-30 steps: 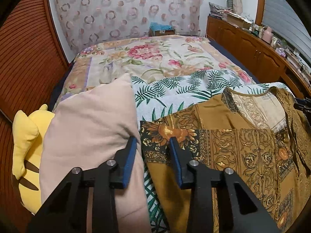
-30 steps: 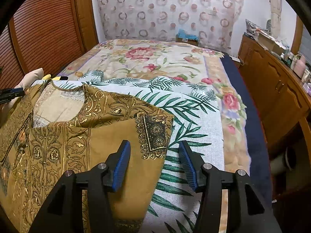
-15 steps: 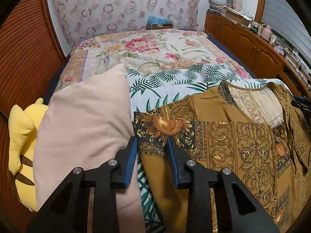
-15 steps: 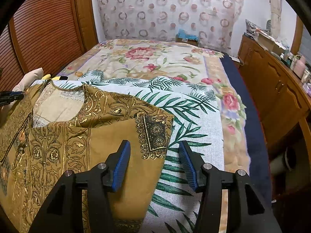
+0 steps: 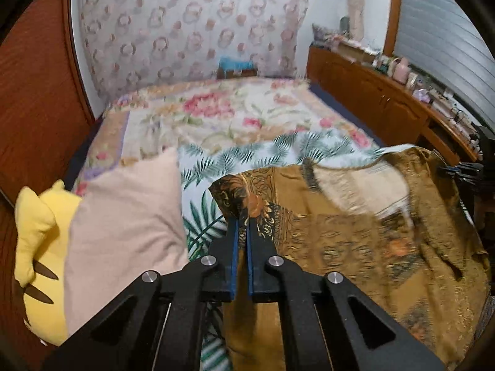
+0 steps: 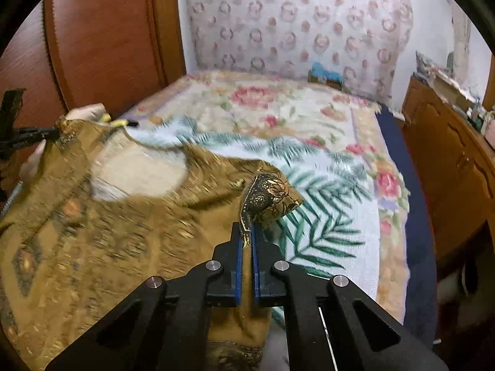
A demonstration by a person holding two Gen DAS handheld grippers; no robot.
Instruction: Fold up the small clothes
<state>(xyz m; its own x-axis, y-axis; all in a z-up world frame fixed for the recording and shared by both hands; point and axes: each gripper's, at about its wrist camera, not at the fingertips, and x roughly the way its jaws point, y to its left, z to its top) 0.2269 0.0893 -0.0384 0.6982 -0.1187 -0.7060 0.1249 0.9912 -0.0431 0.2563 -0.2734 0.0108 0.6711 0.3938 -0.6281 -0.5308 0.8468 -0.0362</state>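
I have both grippers clamped on the brown patterned top (image 5: 355, 247), which lies spread on the palm-leaf towel (image 6: 324, 216) on the bed. The left gripper (image 5: 243, 221) has just closed on 1 sleeve end; the right gripper (image 6: 246, 228) has just closed on the other. Both sleeve ends appear lifted off the towel, though blur limits certainty. A pink pillow (image 5: 123, 216) lies left of the towel.

Domestic bedroom: bed (image 5: 222, 117) with floral cover; patterned curtain (image 5: 191, 31) behind it, wooden cabinets (image 5: 371, 105) beside it
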